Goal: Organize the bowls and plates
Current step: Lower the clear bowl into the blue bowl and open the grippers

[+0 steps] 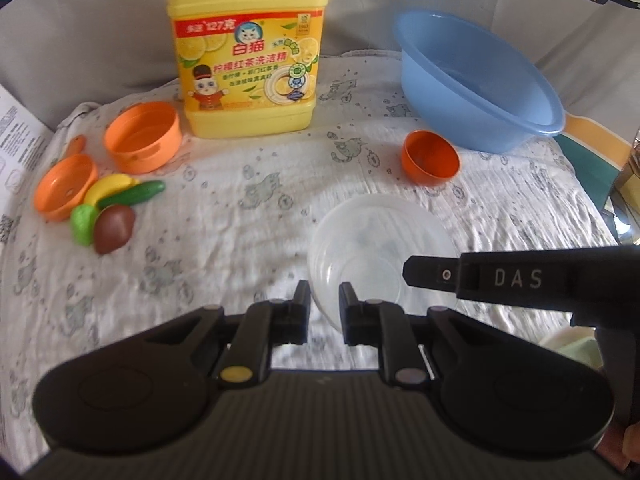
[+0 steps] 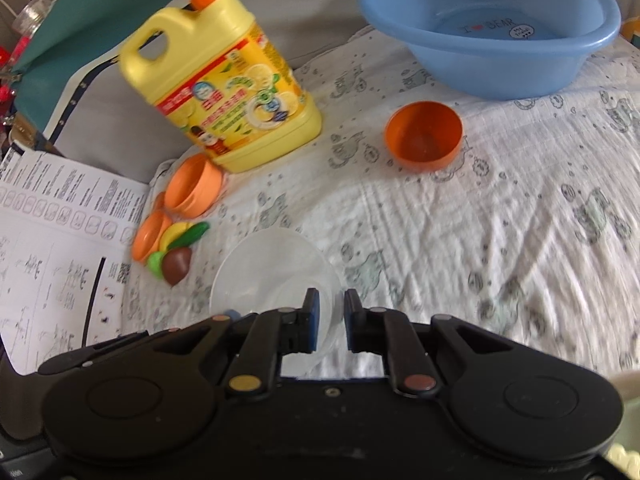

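Observation:
A clear plastic bowl [image 1: 380,240] sits low and central in both wrist views, over the printed white cloth [image 1: 240,208]. My left gripper [image 1: 325,300] is shut on the bowl's near left rim. My right gripper [image 1: 412,273] reaches in from the right and grips the bowl's other side. In the right wrist view the clear bowl [image 2: 272,276] has its rim pinched between the shut fingers of that right gripper [image 2: 331,308]. A small orange bowl [image 1: 430,156] [image 2: 423,134] stands upright beyond it. Further back lies a blue basin [image 1: 476,80] [image 2: 488,28], with nothing in it.
A yellow detergent bottle [image 1: 248,60] stands at the back. To the left are an orange toy pot [image 1: 142,136], an orange toy pan [image 1: 64,190] and toy vegetables [image 1: 116,216]. A printed paper sheet [image 2: 60,240] lies at the cloth's left edge.

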`<control>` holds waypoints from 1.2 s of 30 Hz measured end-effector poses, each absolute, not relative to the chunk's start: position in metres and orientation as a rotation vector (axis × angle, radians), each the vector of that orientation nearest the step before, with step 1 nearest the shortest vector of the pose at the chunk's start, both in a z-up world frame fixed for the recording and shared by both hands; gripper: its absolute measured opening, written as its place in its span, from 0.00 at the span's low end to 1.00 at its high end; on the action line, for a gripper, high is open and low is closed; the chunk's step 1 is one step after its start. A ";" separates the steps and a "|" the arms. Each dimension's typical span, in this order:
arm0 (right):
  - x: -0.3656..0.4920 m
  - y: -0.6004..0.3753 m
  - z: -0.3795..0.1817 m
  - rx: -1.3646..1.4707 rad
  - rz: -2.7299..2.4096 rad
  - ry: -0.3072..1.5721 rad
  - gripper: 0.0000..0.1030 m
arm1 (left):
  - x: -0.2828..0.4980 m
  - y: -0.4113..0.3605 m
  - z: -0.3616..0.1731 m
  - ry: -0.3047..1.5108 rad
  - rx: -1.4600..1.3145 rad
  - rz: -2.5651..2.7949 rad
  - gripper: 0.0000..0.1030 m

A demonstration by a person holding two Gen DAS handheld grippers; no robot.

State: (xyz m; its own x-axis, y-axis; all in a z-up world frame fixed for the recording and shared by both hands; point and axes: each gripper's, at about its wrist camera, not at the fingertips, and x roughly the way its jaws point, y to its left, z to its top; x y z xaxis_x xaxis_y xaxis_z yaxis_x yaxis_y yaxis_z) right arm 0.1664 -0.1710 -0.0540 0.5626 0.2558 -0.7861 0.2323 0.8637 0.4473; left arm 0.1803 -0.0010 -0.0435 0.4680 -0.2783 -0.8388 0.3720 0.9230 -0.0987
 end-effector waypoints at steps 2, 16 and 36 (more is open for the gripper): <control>0.158 -0.166 -0.048 0.541 0.020 0.985 0.13 | 0.170 0.003 -0.037 1.002 0.099 -0.397 0.14; 0.087 -0.141 -0.014 0.502 0.074 0.964 0.13 | 0.095 0.030 -0.003 0.962 0.071 -0.399 0.14; 0.023 -0.122 -0.024 0.487 0.126 1.035 0.13 | 0.027 0.056 -0.022 1.030 0.029 -0.387 0.16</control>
